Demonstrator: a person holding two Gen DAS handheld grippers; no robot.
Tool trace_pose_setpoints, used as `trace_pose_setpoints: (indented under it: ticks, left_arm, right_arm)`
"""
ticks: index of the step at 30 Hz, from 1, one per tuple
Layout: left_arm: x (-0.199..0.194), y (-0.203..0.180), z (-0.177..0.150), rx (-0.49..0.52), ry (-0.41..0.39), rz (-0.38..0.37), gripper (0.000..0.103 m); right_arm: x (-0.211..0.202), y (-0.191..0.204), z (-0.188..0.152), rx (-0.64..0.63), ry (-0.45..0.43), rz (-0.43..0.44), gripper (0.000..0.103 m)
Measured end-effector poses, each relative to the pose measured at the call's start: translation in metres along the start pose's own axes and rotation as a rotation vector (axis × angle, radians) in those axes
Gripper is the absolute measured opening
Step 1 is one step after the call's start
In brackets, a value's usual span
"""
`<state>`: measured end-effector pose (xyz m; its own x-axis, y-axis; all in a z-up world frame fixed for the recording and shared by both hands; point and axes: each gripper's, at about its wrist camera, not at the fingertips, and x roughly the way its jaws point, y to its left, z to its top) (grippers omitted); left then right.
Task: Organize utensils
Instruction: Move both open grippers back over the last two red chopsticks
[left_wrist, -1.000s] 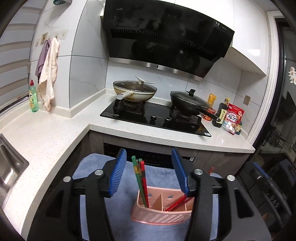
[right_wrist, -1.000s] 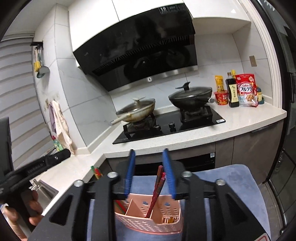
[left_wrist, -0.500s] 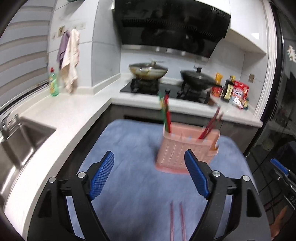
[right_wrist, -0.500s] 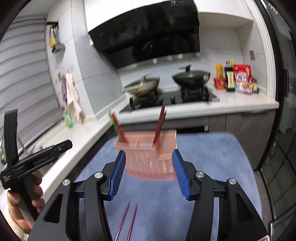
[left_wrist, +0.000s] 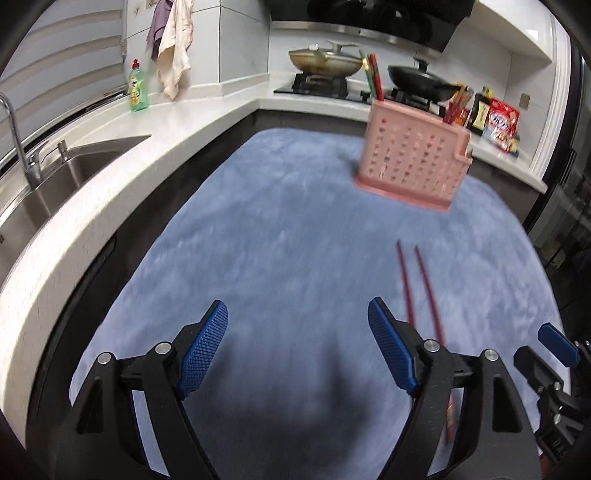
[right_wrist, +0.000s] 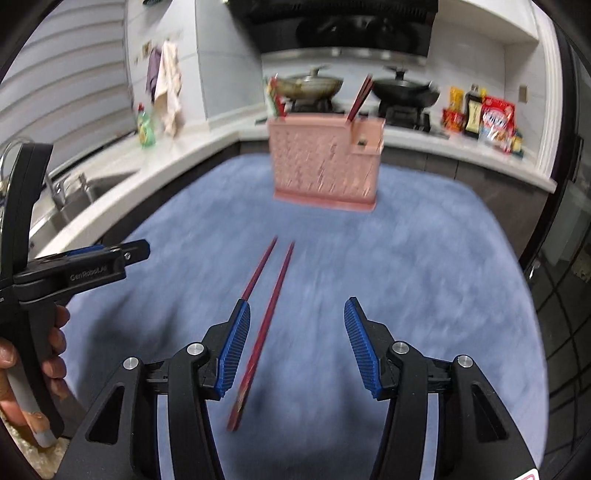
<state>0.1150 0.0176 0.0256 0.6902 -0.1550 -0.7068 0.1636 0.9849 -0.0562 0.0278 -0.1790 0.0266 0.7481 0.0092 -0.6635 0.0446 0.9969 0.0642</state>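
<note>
Left gripper (left_wrist: 297, 350), bottom centre of left view: angled down at blue mat (left_wrist: 295, 221), jaws wide apart, nothing between.
Right gripper (right_wrist: 297, 349), bottom centre of right view: angled down, jaws parted; one of two dark red chopsticks (right_wrist: 264, 321) lies on mat between them, untouched, other just left.
Pink utensil basket (right_wrist: 325, 166), upper centre: upright on mat's far part, holds red and green chopsticks.
</note>
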Motion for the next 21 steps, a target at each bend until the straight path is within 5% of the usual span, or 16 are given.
trace_pose_setpoints:
  ticks: [11,21]
  left_arm:
    - [0.003,0.001,-0.039,0.027,0.048,0.033,0.075]
    - [0.004,0.006,-0.048,0.02,0.066,0.042,0.075]
  right_arm:
    - [0.021,0.027,-0.043,0.0,0.084,0.009,0.051]
    - [0.038,0.029,-0.049,0.033,0.108,-0.003,0.033]
